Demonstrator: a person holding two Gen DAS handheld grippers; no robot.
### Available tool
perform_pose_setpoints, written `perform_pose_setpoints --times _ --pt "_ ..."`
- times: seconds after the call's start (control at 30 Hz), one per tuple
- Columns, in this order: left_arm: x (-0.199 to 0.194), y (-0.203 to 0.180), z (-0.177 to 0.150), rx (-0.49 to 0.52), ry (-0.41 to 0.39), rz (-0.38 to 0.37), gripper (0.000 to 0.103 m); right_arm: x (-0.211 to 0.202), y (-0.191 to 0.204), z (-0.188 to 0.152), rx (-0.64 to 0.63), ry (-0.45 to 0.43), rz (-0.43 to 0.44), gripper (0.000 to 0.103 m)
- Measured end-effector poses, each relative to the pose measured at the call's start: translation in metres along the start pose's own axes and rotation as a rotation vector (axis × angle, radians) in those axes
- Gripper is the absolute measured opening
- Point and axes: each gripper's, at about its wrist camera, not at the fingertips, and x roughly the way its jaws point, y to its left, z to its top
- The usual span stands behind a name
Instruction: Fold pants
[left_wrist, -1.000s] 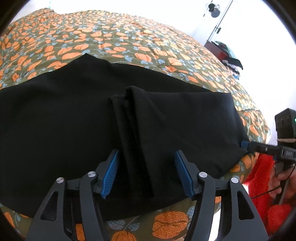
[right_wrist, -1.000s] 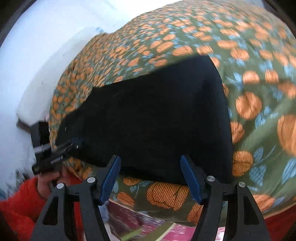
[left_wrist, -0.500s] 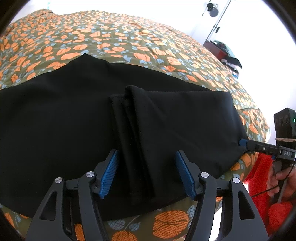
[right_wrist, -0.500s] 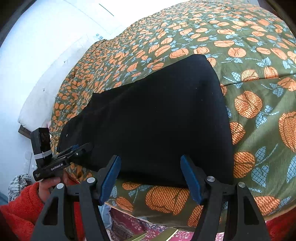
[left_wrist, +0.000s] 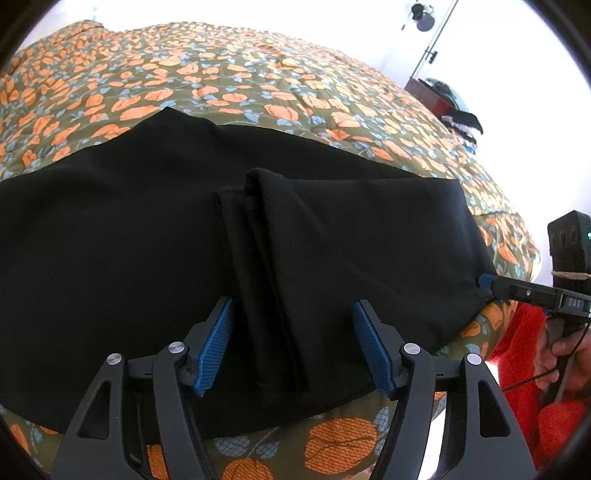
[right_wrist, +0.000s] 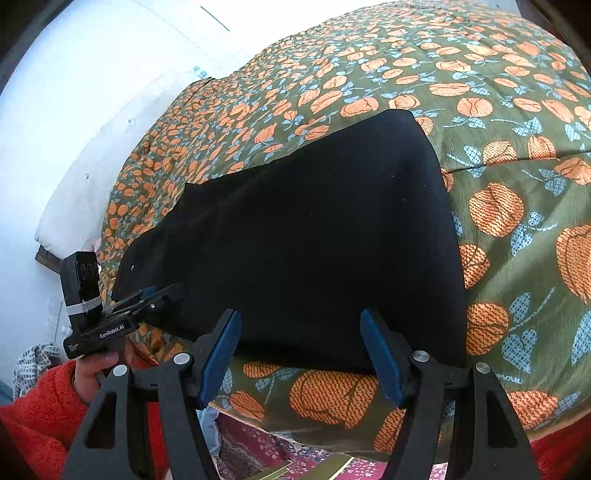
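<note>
Black pants (left_wrist: 147, 236) lie flat on the bed, with the right part folded over; the folded edge (left_wrist: 258, 258) runs toward me. My left gripper (left_wrist: 291, 343) is open, its blue pads straddling that folded edge at the near hem. My right gripper (right_wrist: 301, 354) is open just above the pants' near edge (right_wrist: 314, 258), holding nothing. The right gripper also shows in the left wrist view (left_wrist: 517, 291), at the pants' right corner. The left gripper shows in the right wrist view (right_wrist: 147, 299), at the pants' left end.
A green bedspread with orange flowers (left_wrist: 258, 85) covers the bed (right_wrist: 517, 184). A dark red cabinet with clothes (left_wrist: 443, 103) stands at the far right. A patterned rug (right_wrist: 258, 450) lies below the bed edge. White wall (right_wrist: 74, 110) is at the left.
The right wrist view has steadied and pulled back slightly from the pants' near edge. The left gripper has barely moved. Both stay open.
</note>
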Motion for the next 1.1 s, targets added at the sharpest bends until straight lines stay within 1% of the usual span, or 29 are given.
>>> perform_pose_setpoints --times 0.5,0.57,0.63,0.7,0.73,0.8,0.83,0.9,0.97,1.0,1.07,1.1 --pt "0.000 -0.002 0.000 0.002 -0.001 0.004 0.071 0.002 0.000 0.000 -0.003 0.001 -0.001 0.068" --pt "-0.004 -0.003 0.000 -0.011 -0.002 0.013 0.071 0.002 0.000 0.000 -0.004 0.001 -0.002 0.068" --pt "-0.012 0.001 0.000 -0.050 -0.014 0.028 0.071 0.002 -0.001 0.000 -0.007 0.001 -0.003 0.068" --pt "-0.026 0.010 0.001 -0.107 -0.045 -0.001 0.071 0.003 -0.001 0.000 -0.007 0.001 -0.003 0.068" --pt "-0.037 0.017 0.002 -0.142 -0.078 -0.019 0.071 0.003 -0.002 0.000 -0.007 0.002 -0.003 0.068" --pt "-0.062 0.039 0.002 -0.229 -0.170 -0.025 0.071 0.004 -0.001 0.000 -0.006 0.002 -0.003 0.068" --pt "-0.076 0.054 0.000 -0.289 -0.219 -0.014 0.072 0.004 -0.002 0.000 -0.006 0.002 -0.003 0.068" --pt "-0.099 0.084 -0.008 -0.410 -0.304 0.042 0.072 0.005 -0.002 0.001 -0.007 0.002 -0.002 0.070" --pt "-0.119 0.111 -0.021 -0.521 -0.370 0.115 0.072 0.006 -0.001 0.002 -0.011 0.004 -0.002 0.073" --pt "-0.131 0.127 -0.032 -0.595 -0.414 0.159 0.071 0.007 0.000 0.003 -0.015 0.005 -0.004 0.075" --pt "-0.150 0.151 -0.048 -0.716 -0.488 0.208 0.071 0.009 0.002 0.004 -0.031 0.009 -0.012 0.079" --pt "-0.161 0.166 -0.061 -0.801 -0.536 0.224 0.071 0.010 0.004 0.004 -0.039 0.011 -0.017 0.081"
